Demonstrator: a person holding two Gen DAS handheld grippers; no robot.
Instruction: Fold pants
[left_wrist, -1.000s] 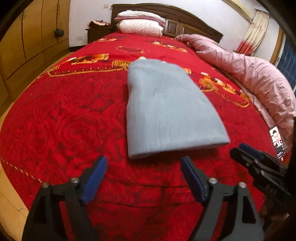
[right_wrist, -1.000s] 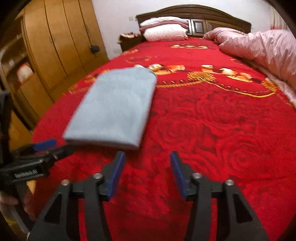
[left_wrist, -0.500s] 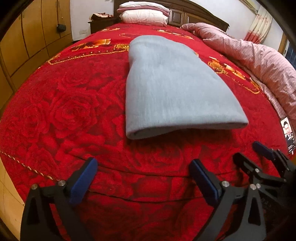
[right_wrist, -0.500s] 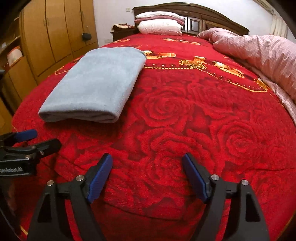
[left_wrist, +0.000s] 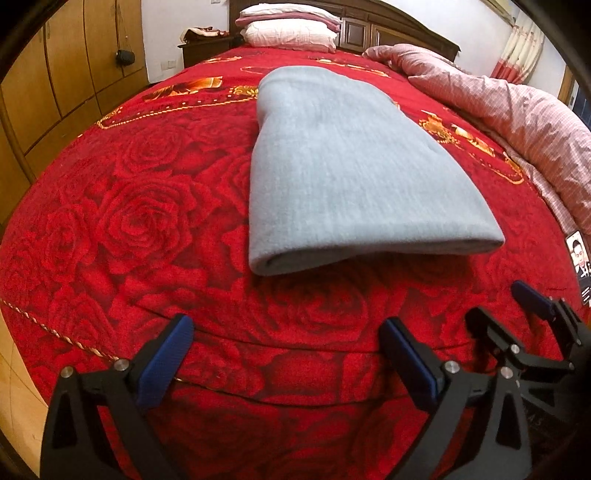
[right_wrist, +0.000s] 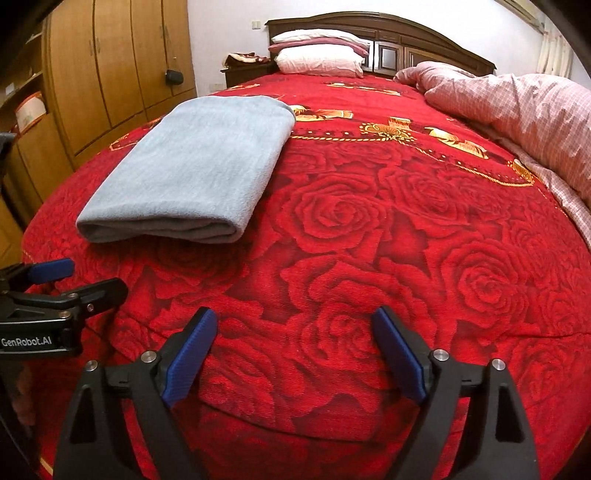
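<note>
Looking down both cameras, I see the pants (left_wrist: 354, 162) lying as a folded grey bundle on the red bed (left_wrist: 122, 229), upper centre of the left frame and upper left of the right frame. Its long axis runs away from me toward the pillows (right_wrist: 319, 55), with the rolled fold edge facing my tools.

My left tool (left_wrist: 284, 365) sits at the bottom of its frame, fingers spread wide and holding nothing; the bundle's near edge lies straight ahead of it, apart from the tips. My right tool (right_wrist: 295, 354) is likewise spread and empty, and the bundle lies ahead and off to its left. So I judge the left is the nearer one for any further touch.

The fold looks finished to me: layers stacked, edges fairly even. If one more fold is wanted, I would take the near edge and carry it along the long axis.

Room is good: bare bedspread on both sides of the bundle, the pink quilt (right_wrist: 517, 122) well apart at the right, the wardrobe (right_wrist: 110, 74) off the bed at the left.
</note>
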